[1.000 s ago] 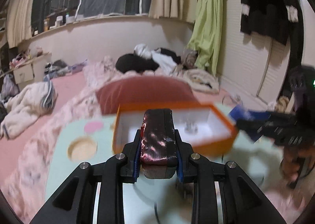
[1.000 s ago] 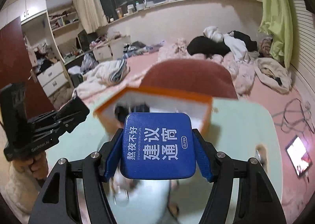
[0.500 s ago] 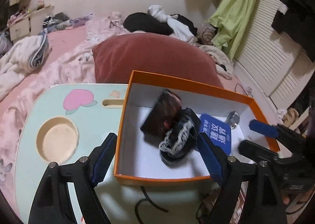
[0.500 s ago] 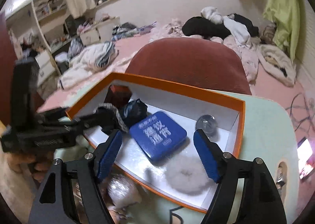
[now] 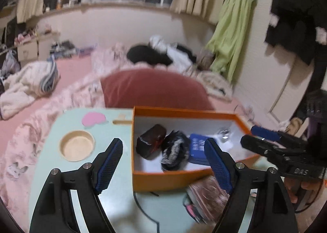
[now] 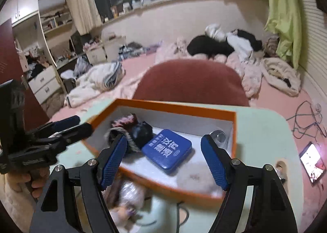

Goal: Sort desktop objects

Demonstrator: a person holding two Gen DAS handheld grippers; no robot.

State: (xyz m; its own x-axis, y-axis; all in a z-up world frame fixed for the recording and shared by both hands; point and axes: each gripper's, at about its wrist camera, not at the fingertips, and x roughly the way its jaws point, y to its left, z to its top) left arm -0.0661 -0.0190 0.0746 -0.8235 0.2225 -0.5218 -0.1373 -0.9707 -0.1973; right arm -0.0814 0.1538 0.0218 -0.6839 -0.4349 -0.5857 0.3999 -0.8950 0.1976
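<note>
An orange box (image 5: 173, 178) with a white inside stands on a pale green table (image 5: 49, 147); it also shows in the right wrist view (image 6: 175, 106). Inside lie a dark red case (image 5: 150, 141), a black fuzzy item (image 5: 174, 151), a blue tin (image 6: 166, 151), a white puff (image 6: 194, 175) and a small clear jar (image 6: 217, 135). My left gripper (image 5: 163, 163) is open and empty, near the box's front wall. My right gripper (image 6: 163, 160) is open and empty above the blue tin.
A shiny pink packet (image 5: 206, 198) lies on the table in front of the box, with a black cable (image 5: 143, 208) beside it. The table has a round cup recess (image 5: 76, 148). A red cushion (image 5: 155, 89) and a cluttered bed lie behind. A lit phone (image 6: 311, 161) lies at the right.
One second ago my left gripper held the dark red case and my right held the blue tin. Both were let go into the box; both grippers have opened and drawn back.
</note>
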